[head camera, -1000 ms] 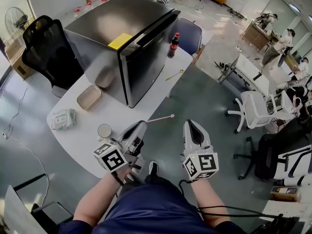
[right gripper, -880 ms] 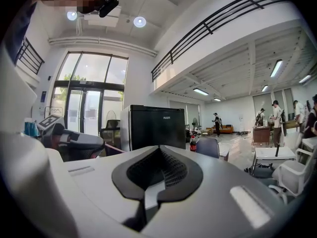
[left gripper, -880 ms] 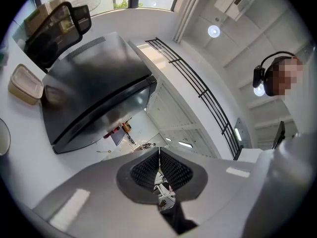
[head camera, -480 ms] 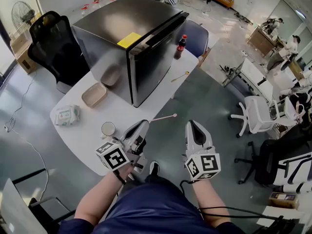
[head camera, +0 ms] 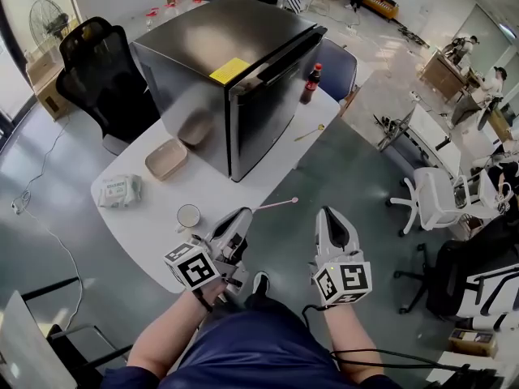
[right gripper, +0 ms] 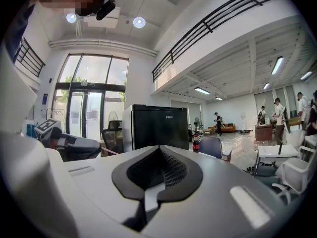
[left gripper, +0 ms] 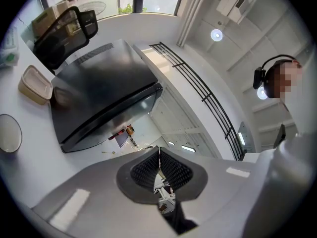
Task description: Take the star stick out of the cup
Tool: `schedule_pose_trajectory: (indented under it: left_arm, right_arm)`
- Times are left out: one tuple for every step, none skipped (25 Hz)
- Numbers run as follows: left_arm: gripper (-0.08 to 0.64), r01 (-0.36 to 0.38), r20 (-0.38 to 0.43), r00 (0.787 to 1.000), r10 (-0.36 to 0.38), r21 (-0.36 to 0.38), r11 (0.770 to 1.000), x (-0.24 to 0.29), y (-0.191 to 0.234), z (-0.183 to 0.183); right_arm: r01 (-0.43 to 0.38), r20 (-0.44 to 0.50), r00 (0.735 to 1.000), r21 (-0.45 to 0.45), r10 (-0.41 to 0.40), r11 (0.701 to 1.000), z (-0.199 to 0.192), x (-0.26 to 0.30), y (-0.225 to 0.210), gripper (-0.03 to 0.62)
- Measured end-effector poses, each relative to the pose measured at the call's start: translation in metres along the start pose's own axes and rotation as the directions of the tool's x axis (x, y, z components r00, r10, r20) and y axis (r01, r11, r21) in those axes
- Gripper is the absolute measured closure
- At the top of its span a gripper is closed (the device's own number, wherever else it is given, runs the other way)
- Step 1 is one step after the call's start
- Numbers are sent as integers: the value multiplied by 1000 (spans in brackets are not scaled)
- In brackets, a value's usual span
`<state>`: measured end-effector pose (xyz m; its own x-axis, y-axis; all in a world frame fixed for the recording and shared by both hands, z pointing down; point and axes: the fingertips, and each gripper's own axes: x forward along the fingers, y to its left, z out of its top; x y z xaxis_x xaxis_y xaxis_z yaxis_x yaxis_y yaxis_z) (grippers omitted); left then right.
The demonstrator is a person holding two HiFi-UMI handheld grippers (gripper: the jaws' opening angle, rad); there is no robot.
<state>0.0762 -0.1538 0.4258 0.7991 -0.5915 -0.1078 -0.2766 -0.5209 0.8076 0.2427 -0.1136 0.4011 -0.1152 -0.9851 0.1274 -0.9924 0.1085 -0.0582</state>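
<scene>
A thin pink stick [head camera: 276,205] with a small round tip juts out from the tip of my left gripper [head camera: 242,215], level above the white table's [head camera: 154,233] front edge. That gripper is shut on the stick's near end, and its pads [left gripper: 171,171] meet with only a thin sliver between them. The white cup [head camera: 188,215] stands on the table just left of the left gripper, and its rim [left gripper: 9,133] also shows in the left gripper view. My right gripper [head camera: 328,215] hangs off the table to the right, shut and holding nothing. The stick [right gripper: 110,151] crosses the right gripper view at the left.
A black mini fridge [head camera: 227,63] fills the table's middle. A cola bottle [head camera: 311,83] and a small gold stick [head camera: 310,133] lie beyond it. A beige container [head camera: 166,159] and a wipes pack [head camera: 120,191] sit at the left. White office chairs [head camera: 430,197] stand at the right.
The head view has drifted, so the table and fridge sit a little further right and lower. Both grippers keep their pose, and the stick stays in the left one.
</scene>
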Motion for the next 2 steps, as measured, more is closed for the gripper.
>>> schedule_pose_trajectory:
  left_arm:
    - [551, -3, -2, 1000, 3, -2, 1000, -2, 0, 0]
    - [551, -7, -4, 1000, 7, -4, 1000, -3, 0, 0]
  right_arm:
    - [2, 0, 1000, 2, -2, 1000, 0, -1, 1, 586]
    - [4, 0, 1000, 5, -4, 1000, -1, -1, 1, 586]
